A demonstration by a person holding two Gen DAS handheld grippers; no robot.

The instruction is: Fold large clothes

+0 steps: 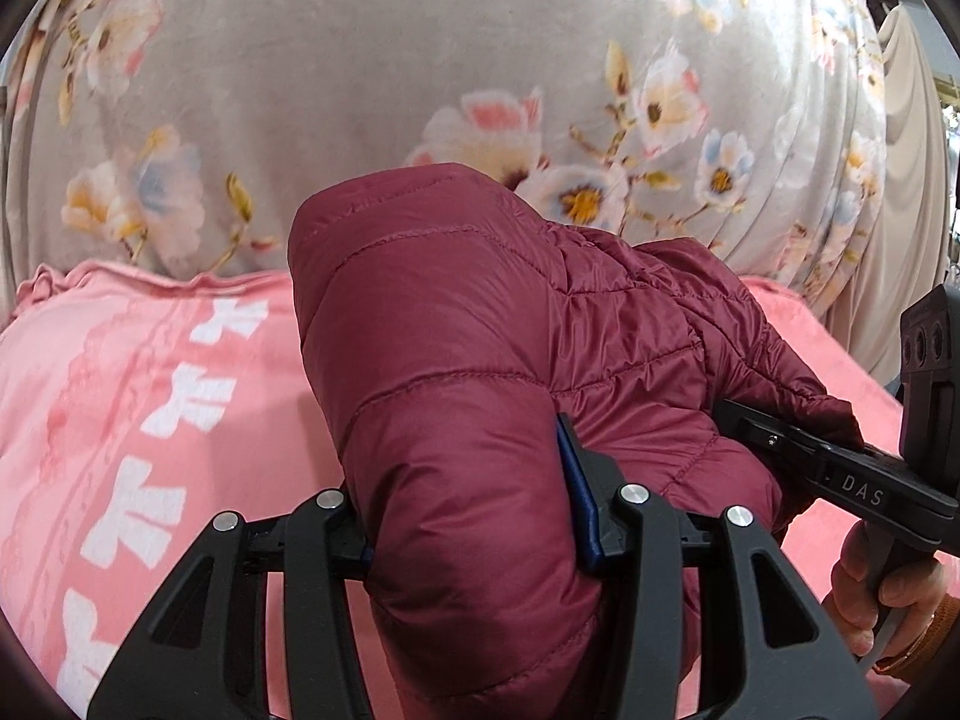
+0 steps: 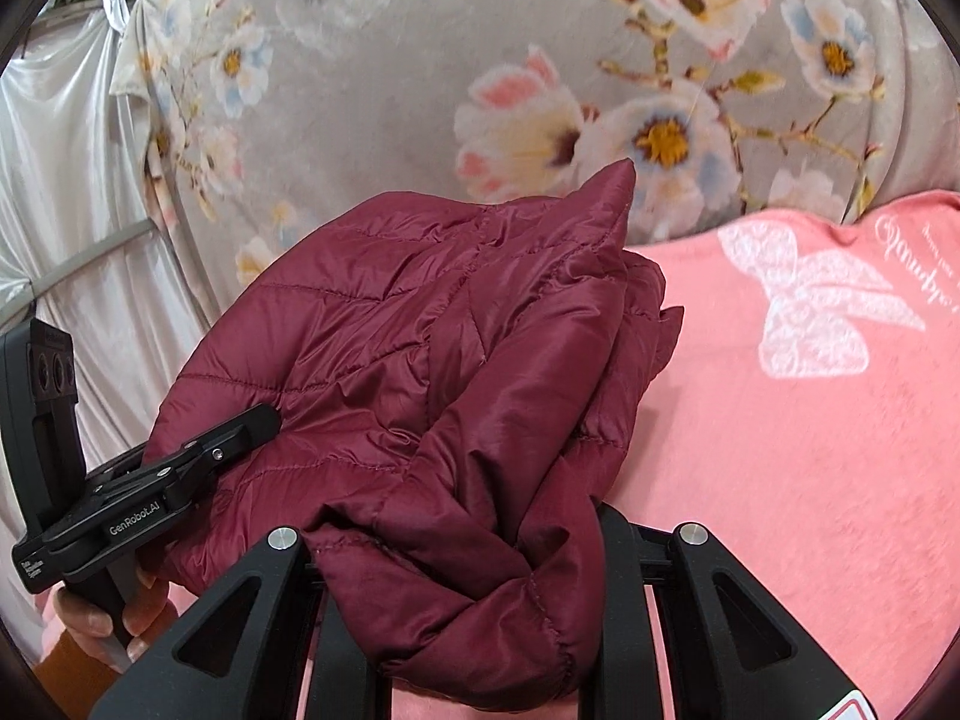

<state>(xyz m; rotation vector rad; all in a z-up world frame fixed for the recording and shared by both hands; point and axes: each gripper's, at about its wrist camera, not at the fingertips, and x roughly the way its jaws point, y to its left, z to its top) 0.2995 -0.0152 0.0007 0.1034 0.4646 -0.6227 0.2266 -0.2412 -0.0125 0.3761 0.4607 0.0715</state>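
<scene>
A maroon quilted puffer jacket (image 1: pixel 456 324) lies bunched over a pink blanket (image 1: pixel 150 420). My left gripper (image 1: pixel 468 510) is shut on a thick padded fold of it. One blue pad (image 1: pixel 576 480) shows on the right; the other finger is hidden behind the fabric. In the right wrist view the jacket (image 2: pixel 384 348) is gathered into a twisted roll, and my right gripper (image 2: pixel 459 546) is shut on that roll. Each gripper also shows in the other's view, clamped on the jacket's edge: the right gripper (image 1: pixel 756 426) and the left gripper (image 2: pixel 258 426).
The pink blanket (image 2: pixel 780 480) bears white characters and a white butterfly print. A grey floral cover (image 2: pixel 390 90) rises behind it. A pale curtain (image 2: pixel 72 180) hangs at the side. A person's hand (image 1: pixel 882 588) holds each gripper's handle.
</scene>
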